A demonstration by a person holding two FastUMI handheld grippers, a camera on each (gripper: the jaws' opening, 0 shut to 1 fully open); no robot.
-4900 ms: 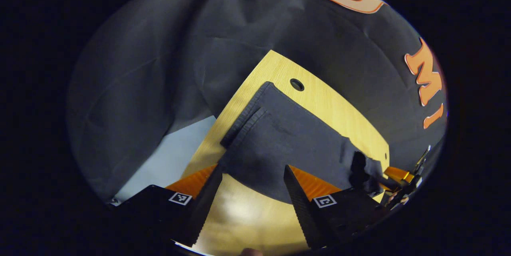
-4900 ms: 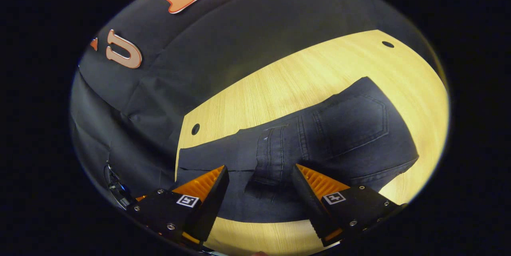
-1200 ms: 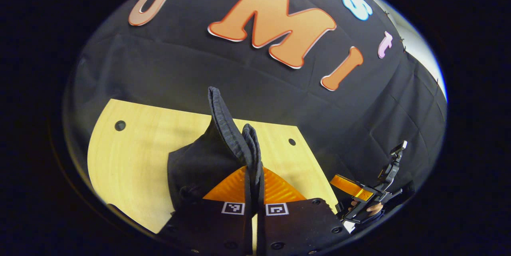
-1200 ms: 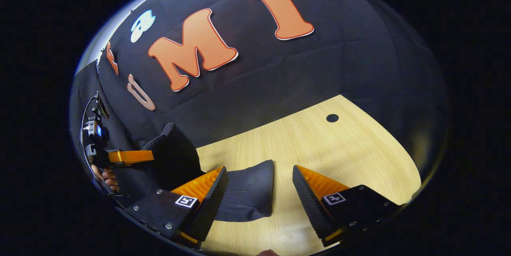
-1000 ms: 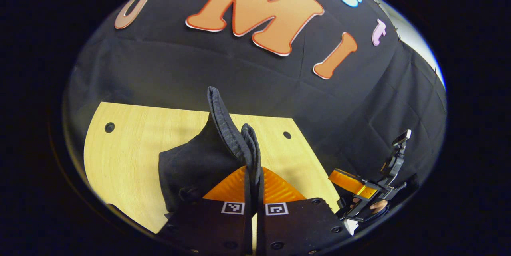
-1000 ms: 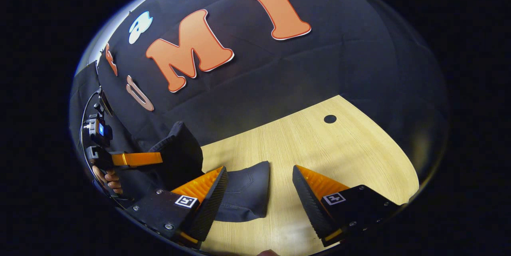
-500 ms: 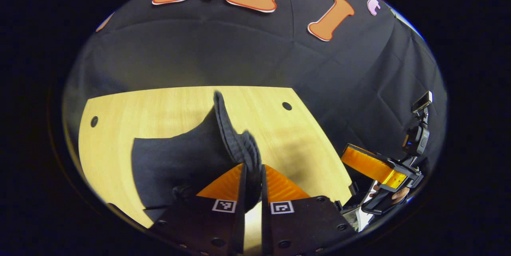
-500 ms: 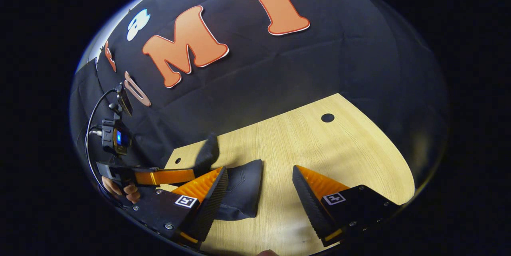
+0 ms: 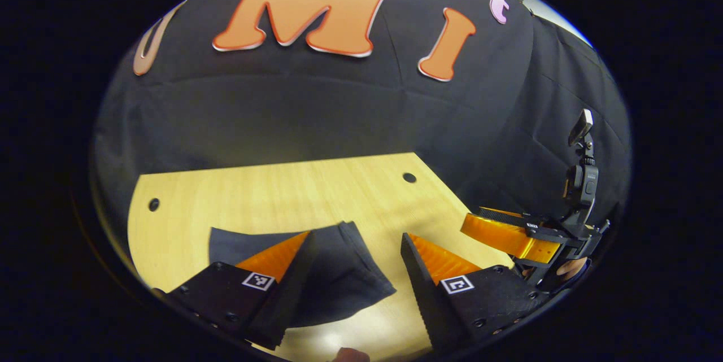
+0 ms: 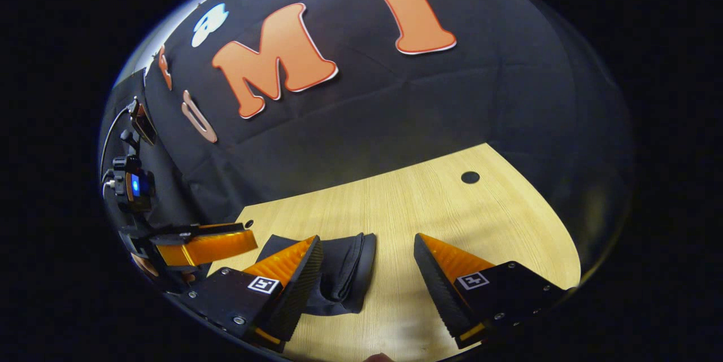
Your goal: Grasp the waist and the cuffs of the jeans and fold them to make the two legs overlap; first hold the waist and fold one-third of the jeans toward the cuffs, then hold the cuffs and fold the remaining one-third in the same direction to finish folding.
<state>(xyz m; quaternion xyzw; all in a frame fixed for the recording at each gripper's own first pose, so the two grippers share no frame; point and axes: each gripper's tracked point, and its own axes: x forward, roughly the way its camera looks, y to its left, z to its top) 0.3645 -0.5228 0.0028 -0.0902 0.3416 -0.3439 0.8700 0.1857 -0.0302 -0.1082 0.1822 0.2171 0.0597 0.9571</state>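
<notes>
The folded jeans (image 9: 333, 271) lie flat on the wooden worktop (image 9: 271, 192), near its front edge. The left gripper (image 9: 356, 288) hovers above them with jaws spread apart, holding nothing. The right gripper (image 10: 367, 288), jaws likewise apart and empty, hangs just beside the jeans' folded edge (image 10: 361, 271).

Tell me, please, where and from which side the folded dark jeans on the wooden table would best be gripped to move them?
Probably the rounded, stacked fold edge of the dark folded jeans, which faces the bare light wooden table. Coming in low from that side, the open right claw could close over all layers at once; the far side looks thinner.
</notes>
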